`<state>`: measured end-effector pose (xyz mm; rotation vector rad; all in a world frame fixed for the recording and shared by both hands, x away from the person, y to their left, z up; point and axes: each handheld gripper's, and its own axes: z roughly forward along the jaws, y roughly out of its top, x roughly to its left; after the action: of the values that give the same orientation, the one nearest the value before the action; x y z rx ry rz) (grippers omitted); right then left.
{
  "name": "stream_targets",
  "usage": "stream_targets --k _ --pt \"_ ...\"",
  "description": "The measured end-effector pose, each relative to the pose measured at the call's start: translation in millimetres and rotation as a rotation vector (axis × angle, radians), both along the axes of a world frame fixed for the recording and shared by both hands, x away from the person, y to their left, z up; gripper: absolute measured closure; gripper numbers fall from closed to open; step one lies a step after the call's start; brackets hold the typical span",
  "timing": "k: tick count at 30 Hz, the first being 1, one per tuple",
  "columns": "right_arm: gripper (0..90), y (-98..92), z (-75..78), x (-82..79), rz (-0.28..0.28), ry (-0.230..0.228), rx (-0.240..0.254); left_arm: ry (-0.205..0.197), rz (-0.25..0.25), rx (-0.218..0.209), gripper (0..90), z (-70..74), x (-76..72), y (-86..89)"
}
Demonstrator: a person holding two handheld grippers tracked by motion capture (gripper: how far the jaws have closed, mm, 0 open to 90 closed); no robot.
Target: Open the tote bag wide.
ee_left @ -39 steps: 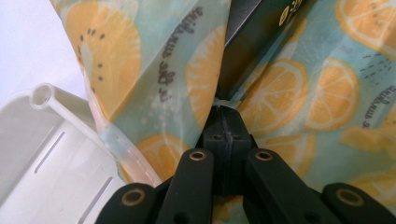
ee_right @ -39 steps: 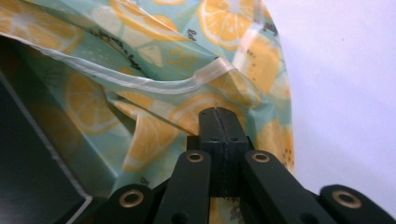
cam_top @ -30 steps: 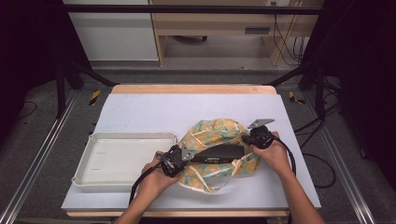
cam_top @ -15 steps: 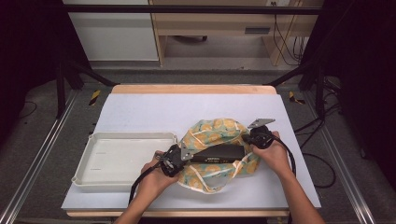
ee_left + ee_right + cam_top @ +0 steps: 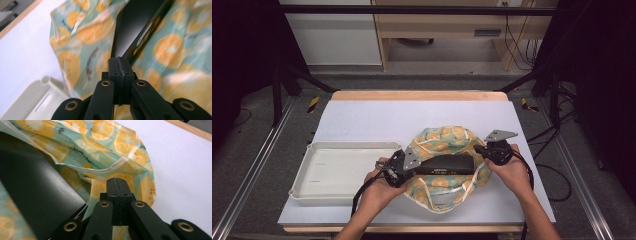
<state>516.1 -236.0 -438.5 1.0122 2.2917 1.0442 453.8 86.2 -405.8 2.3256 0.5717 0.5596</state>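
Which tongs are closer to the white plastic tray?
Left. The left tongs sit just beside the white plastic tray, at its right edge; the right tongs are across the orange-patterned fabric bag.

I'm seeing a white tabletop [image 5: 362, 120] with a wooden edge strip. Sitting directly on it: a pale plastic tray [image 5: 312, 185] at the left, and an orange-slice print bag [image 5: 447, 137] lying right of centre, just beside the tray.

The black box [image 5: 447, 165] bears pale lettering and the fruit-print bag [image 5: 120, 142] small script, both seemingly too blurred to read.
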Motion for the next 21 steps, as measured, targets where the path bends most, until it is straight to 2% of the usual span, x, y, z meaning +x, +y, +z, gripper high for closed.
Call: stream_targets --k 3,7,10,13,15,17,20,21 --pt "90.0 0.0 2.9 -8.3 0.003 -0.012 0.002 -0.017 -0.002 -0.008 90.0 6.9 3.6 -6.0" --pt "90.0 1.6 5.0 -19.7 0.006 -0.029 0.018 -0.022 -0.001 0.028 90.0 7.1 14.1 -14.4" --pt "90.0 4.3 3.7 -27.0 0.018 -0.035 0.011 -0.015 0.006 0.063 90.0 2.0 18.5 -18.6" --pt "90.0 5.2 3.1 -32.9 0.018 -0.041 -0.004 -0.004 0.002 0.031 90.0 1.8 13.9 -16.0" --pt "90.0 4.9 3.1 -34.7 0.02 -0.046 -0.002 0.021 -0.023 0.017 90.0 1.9 9.3 -16.8" --pt "90.0 4.7 2.9 -36.7 0.016 -0.05 0.01 0.016 -0.038 0.04 90.0 0.4 4.8 -20.9" --pt "90.0 3.6 1.6 -38.7 0.012 -0.058 0.013 -0.005 -0.01 0.089 90.0 -3.5 7.7 -25.1" --pt "90.0 3.3 0.7 -39.2 0.011 -0.056 0.01 -0.007 0.005 0.089 90.0 -4.9 11.0 -24.8"
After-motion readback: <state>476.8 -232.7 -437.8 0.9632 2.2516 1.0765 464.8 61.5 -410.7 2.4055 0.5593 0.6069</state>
